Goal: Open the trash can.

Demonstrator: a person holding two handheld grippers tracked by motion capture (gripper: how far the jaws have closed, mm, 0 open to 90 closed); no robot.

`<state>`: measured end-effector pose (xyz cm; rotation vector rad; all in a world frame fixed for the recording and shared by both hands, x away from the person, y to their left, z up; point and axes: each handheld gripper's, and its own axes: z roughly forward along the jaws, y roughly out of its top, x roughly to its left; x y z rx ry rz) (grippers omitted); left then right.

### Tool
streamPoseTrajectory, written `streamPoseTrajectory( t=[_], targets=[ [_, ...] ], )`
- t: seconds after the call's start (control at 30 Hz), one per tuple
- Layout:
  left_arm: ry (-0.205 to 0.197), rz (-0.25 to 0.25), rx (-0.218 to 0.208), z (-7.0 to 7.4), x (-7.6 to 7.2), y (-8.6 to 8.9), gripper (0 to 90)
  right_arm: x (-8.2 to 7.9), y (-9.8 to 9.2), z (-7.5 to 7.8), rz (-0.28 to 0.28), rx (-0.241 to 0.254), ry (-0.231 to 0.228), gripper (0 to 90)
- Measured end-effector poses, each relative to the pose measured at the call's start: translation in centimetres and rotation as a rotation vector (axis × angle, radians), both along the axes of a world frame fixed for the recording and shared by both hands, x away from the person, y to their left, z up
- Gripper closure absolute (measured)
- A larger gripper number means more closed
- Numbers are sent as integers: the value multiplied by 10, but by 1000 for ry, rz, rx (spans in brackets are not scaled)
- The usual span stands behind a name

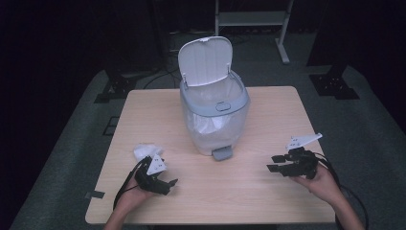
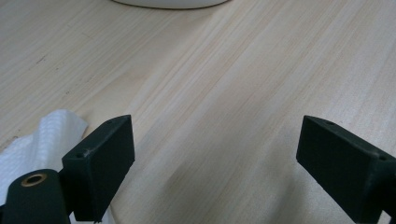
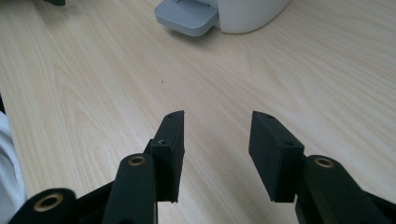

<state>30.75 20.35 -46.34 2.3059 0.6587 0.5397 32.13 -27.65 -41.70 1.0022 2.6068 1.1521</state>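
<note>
Low in the high view, left of centre: left claw (image 1: 165, 184), resting on the desk (image 1: 268, 191), jaws spread wide with nothing between them. Just above and touching its body, toward the lower left of that frame, a crumpled white tissue (image 1: 145, 151), lying flat on the wood. Same tissue (image 2: 44, 137) at the lower left of the left gripper view, beside and partly behind the nearer jaw of the left claw (image 2: 215, 158), outside the gap; bare wood grain between the jaws.

Lower right of the high view: right claw (image 1: 278, 164), held in a hand (image 1: 324, 184), pointing toward frame left, hovering low over the desk, jaws partly apart and empty. In the right gripper view, right claw (image 3: 215, 156) with a moderate gap, only wood in it.

Centre of the high view: pedal bin (image 1: 214, 115), upright, grey rim, white liner inside, lid (image 1: 205, 60) tipped up and open toward the top of the frame. Grey pedal (image 1: 222, 153) at its foot, facing the bottom edge; also at the top centre of the right gripper view, pedal (image 3: 187, 17), well apart from the jaws.
</note>
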Motion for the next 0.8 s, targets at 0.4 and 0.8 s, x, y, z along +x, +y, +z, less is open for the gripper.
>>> streamPoseTrajectory(
  t=[0.4,0.8],
  targets=[
    [-37,38,-3,18,9,15,139,-14,-7,-26,-20,27,26,498],
    [-27,130,-8,25,20,57,221,-20,-10,-35,-21,49,30,491]
  ],
)
